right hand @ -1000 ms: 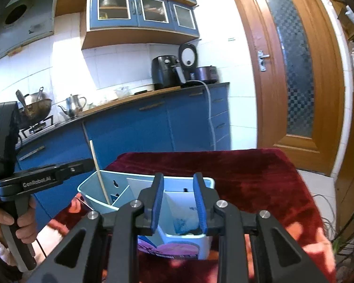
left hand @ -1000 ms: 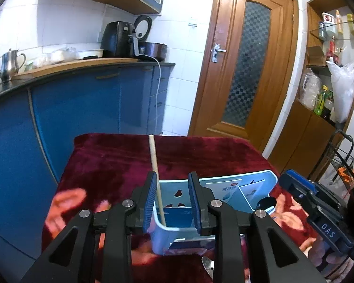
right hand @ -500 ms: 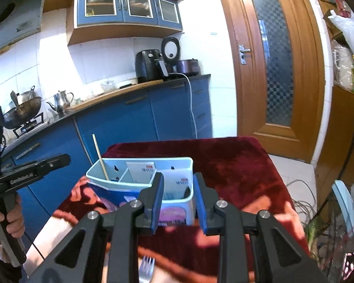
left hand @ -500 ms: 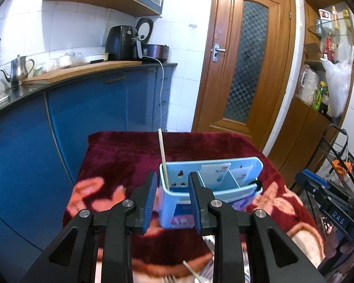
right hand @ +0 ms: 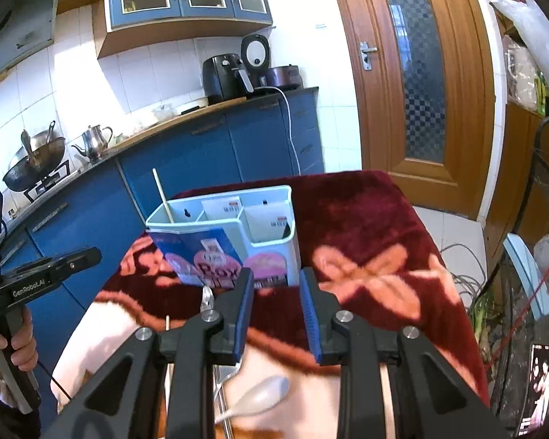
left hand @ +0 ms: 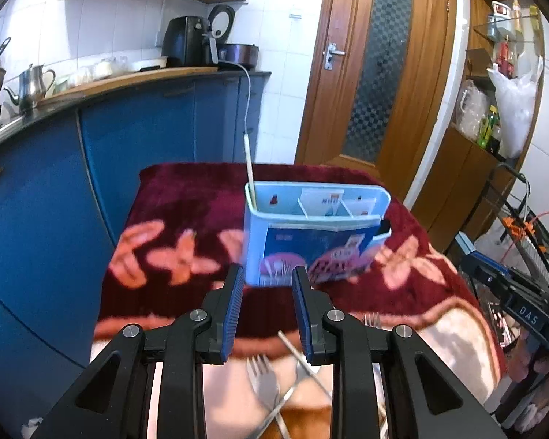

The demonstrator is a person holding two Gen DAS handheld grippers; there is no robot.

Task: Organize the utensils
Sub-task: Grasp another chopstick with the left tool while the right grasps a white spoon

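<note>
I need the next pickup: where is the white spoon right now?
In the right wrist view, the white spoon lies on the pale near edge of the floral red blanket, below the right hand-held gripper, beside a metal fork.

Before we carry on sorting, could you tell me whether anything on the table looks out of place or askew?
Yes. The printed paper label on the blue utensil holder has come away at one end and juts out crookedly. Forks and a spoon lie loose and crossed on the blanket, while only one chopstick stands inside.
</note>
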